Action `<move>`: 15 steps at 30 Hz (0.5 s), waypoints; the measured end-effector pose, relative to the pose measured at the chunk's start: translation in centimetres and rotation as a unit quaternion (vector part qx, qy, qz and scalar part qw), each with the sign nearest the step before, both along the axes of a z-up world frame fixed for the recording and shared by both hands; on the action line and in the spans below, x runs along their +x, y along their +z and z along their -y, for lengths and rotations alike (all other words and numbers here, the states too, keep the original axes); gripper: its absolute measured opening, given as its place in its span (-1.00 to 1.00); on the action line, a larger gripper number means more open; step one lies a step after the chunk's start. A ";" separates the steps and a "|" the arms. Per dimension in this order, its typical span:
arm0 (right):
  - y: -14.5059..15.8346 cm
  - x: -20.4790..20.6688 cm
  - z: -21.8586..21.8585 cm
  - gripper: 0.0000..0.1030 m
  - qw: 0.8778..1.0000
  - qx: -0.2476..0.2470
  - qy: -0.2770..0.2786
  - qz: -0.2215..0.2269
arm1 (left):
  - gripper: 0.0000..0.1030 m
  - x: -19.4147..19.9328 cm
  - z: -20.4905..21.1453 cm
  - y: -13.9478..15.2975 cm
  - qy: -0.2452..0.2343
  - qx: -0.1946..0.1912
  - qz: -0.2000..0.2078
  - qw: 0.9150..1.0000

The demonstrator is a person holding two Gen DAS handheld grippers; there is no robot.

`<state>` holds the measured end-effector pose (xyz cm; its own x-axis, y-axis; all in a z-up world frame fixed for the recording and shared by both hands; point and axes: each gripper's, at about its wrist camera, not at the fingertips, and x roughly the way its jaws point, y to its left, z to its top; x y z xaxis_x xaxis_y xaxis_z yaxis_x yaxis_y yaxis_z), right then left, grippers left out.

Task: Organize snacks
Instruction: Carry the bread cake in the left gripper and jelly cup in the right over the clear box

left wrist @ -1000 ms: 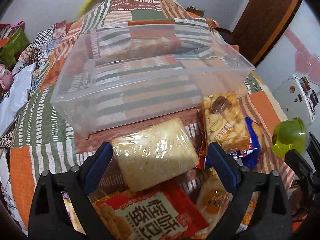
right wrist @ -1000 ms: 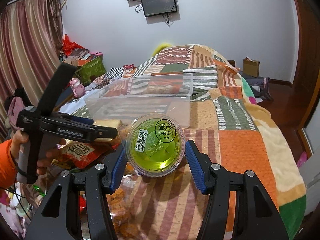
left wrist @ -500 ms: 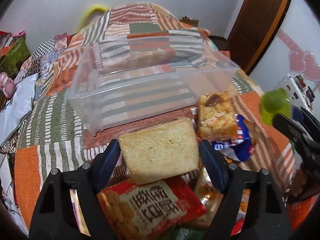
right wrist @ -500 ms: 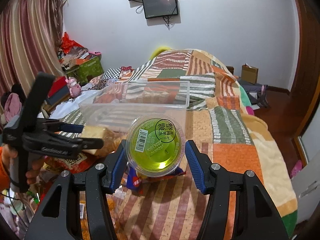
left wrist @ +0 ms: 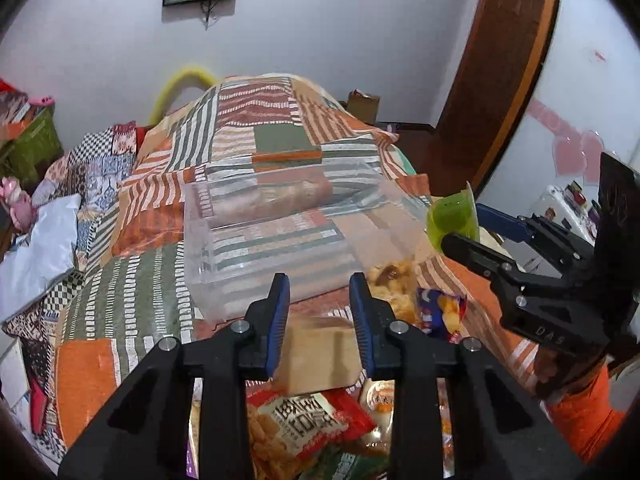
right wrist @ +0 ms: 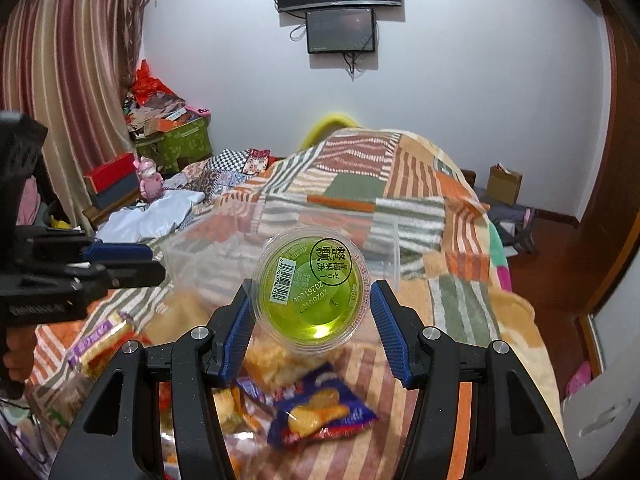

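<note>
The left gripper (left wrist: 319,300) has just been closing and is clamped on a pale wrapped cake slab (left wrist: 320,354), lifted above the snack packets at the bed's near edge, its long axis running away toward the clear plastic bin (left wrist: 280,240) lying crosswise on the patchwork blanket (left wrist: 132,288). The right gripper (right wrist: 310,308) pinches a green jelly cup (right wrist: 310,288), its printed lid tilted toward the camera.
</note>
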<state>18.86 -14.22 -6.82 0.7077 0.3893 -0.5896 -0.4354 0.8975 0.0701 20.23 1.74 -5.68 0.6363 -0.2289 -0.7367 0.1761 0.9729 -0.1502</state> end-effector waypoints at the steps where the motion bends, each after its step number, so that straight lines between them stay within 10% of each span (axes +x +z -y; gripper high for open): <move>1: -0.1 0.4 -0.2 0.05 1.000 -0.002 0.000 -0.002 | -0.40 0.5 -0.2 -0.2 0.000 -0.002 -0.008 1.000; 4: -0.6 1.2 -0.5 0.05 1.000 -0.007 0.001 -0.008 | -0.38 1.1 -0.9 -1.4 0.009 -0.003 -0.025 1.000; 8: -1.3 2.0 -0.3 0.05 1.000 -0.011 0.001 -0.023 | 0.30 1.3 -1.7 -3.5 0.029 -0.003 -0.046 0.999; 15: -1.6 2.6 -0.2 0.05 0.999 -0.017 0.001 -0.036 | 0.34 2.6 -0.3 -7.6 0.013 0.023 -0.121 0.992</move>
